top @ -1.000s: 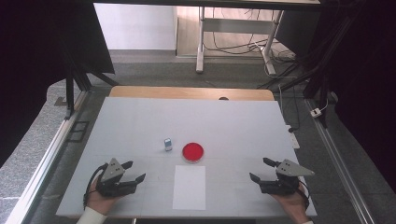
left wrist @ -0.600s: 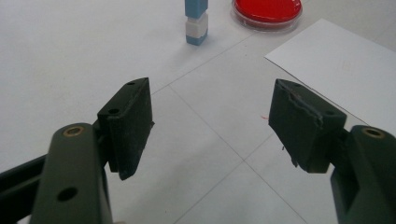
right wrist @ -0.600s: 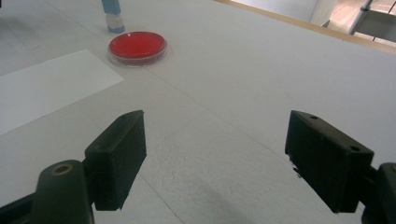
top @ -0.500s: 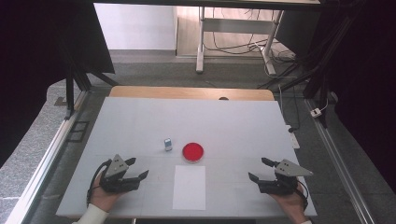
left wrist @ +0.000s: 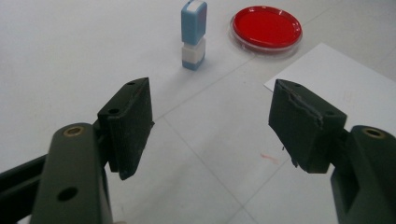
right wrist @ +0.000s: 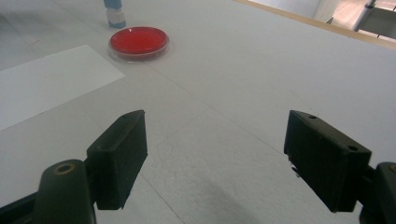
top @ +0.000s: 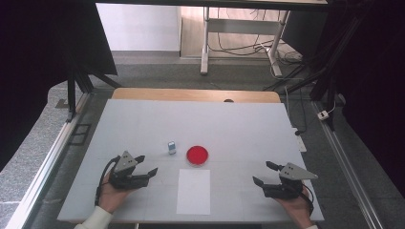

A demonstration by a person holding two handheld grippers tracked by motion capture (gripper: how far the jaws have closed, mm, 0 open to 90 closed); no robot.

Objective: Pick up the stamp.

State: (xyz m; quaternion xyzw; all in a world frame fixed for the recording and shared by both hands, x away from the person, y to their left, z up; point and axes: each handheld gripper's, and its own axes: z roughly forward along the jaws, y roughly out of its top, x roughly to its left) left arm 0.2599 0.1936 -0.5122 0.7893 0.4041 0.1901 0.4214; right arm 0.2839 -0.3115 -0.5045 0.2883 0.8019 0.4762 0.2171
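Bright, even light; soft shadows, dark surroundings.

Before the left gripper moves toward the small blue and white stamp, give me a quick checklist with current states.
1. Left gripper open: ok, jaws wide apart.
2. Small blue and white stamp upright and free: ok, standing alone on the white table.
3. Path to the stamp free: ok, bare table between.
4. Round red ink pad dish apart from the stamp: ok, a gap shows.
5. White paper sheet lying flat: ok.
6. Right gripper out of the way: ok, open, far to the side.
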